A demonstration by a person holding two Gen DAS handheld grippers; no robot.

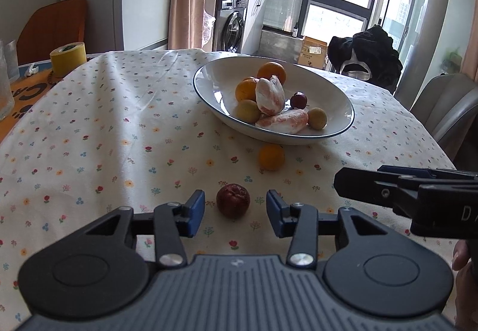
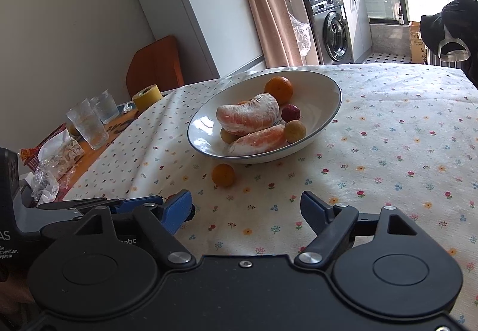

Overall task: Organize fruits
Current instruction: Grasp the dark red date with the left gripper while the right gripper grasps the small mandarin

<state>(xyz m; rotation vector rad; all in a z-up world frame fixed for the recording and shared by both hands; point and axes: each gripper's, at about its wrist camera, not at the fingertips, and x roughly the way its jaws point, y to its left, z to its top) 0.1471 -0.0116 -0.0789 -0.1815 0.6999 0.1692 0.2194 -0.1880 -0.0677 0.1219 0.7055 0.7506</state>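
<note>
A: Left gripper (image 1: 235,213) is low over the table (image 1: 104,128), jaws spread wide, and the dark red fruit (image 1: 232,204) sits right between the blue pads (image 1: 195,211), touching neither.

B: Lined up, then. How do you reckon it handles?

A: Small, light, roundish, with a wrinkled skin. I'd guess it's a bit soft, so a gentle squeeze across its widest part, pads on opposite flanks. Being round, it may roll off if one pad arrives first.

B: And the right gripper (image 2: 246,213)?

A: Also spread apart, holding nothing, with only flowered cloth between its fingers. From the left camera it pokes in just to the red fruit's right.

B: Farther out?

A: Beyond the red fruit, a small orange (image 1: 271,157) lies loose on the table, just in front of the white bowl (image 1: 209,77), close to its rim but seemingly not touching. That one looks firmer and smoother, so more slippery; again, take it across the middle.

B: What's in the bowl?

A: Two oranges (image 1: 272,71), two peeled pomelo segments (image 1: 269,95) stacked in the centre, a pair of yellowish little fruits (image 1: 317,118) and another small red one (image 1: 298,100). The segments look delicate and could tear under a hard pinch.

B: Room left?

A: Bare white on the bowl's side nearest the yellow tape roll (image 1: 68,57). By my judgement, two stray fruits remain to go in.
</note>
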